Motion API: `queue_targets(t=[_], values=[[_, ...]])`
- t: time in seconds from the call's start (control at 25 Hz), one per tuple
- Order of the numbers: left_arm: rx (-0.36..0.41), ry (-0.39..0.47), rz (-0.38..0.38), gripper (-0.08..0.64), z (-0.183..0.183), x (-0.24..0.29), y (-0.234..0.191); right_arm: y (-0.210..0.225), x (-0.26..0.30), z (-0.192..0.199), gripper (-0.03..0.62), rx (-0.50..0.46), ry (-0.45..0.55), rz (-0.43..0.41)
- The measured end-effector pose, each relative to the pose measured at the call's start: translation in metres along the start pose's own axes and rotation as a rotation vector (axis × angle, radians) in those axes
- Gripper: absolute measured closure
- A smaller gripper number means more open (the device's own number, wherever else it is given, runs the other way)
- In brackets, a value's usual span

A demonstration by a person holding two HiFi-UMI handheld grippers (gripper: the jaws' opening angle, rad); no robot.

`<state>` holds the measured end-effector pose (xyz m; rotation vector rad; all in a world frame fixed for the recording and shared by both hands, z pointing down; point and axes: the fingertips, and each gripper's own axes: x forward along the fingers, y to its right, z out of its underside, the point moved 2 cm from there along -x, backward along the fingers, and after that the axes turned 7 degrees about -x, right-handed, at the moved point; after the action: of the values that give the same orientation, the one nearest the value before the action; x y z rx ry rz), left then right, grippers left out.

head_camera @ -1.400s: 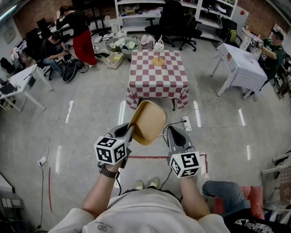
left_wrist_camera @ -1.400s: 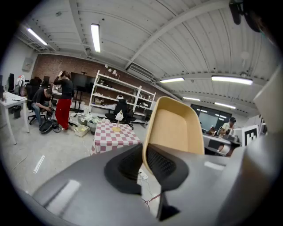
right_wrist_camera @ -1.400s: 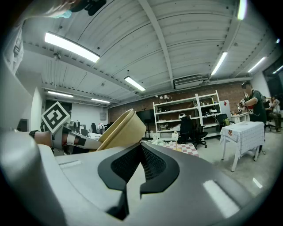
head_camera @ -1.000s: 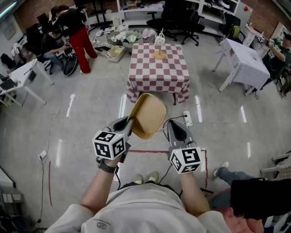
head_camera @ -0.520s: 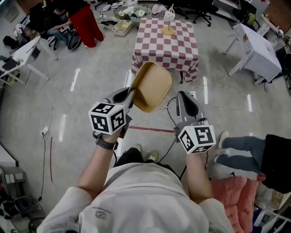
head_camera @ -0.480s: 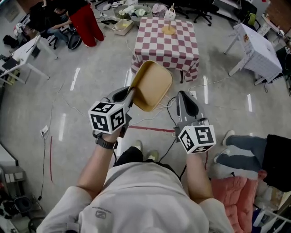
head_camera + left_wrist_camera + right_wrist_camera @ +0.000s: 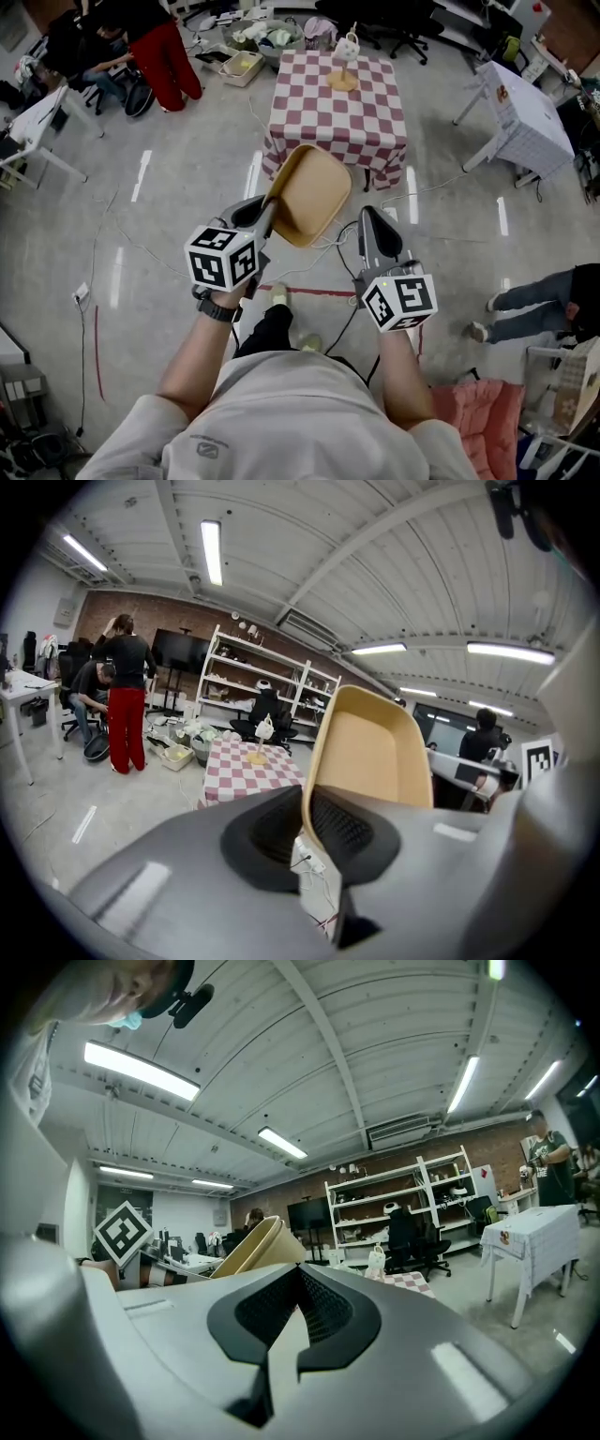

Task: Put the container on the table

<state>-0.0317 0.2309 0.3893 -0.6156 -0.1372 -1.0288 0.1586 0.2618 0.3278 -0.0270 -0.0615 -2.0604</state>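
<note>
The left gripper [image 7: 265, 214] is clamped on the near rim of the tan container [image 7: 309, 192], which rises tilted beyond it. The right gripper [image 7: 372, 223], jaws together and empty, is alongside, both forearms outstretched.

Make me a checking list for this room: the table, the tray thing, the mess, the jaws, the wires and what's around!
Surface: checked table stands ahead, across the floor.
Job's things: tan container held in the air, not yet on the table.
Clutter: white pot on a stand, at the table's far edge.
Grippers: left gripper jaws clamp the container's rim; right gripper jaws together, empty.
Cables: cables lie on the floor.
Surroundings: person in red trousers; white table.
</note>
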Motion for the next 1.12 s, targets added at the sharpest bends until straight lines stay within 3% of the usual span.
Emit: queue_targets(t=[0.48,1.12], values=[[0.025,-0.04,0.052,0.529,-0.068,0.086,-0.106,0.002,0.148,0.0,0.583,-0.017,-0.025,0.055],[-0.007,-0.092,0.019,0.529,-0.102,0.183,-0.187,0.032,0.272,0.024,0.583,0.008,-0.047,0.021]])
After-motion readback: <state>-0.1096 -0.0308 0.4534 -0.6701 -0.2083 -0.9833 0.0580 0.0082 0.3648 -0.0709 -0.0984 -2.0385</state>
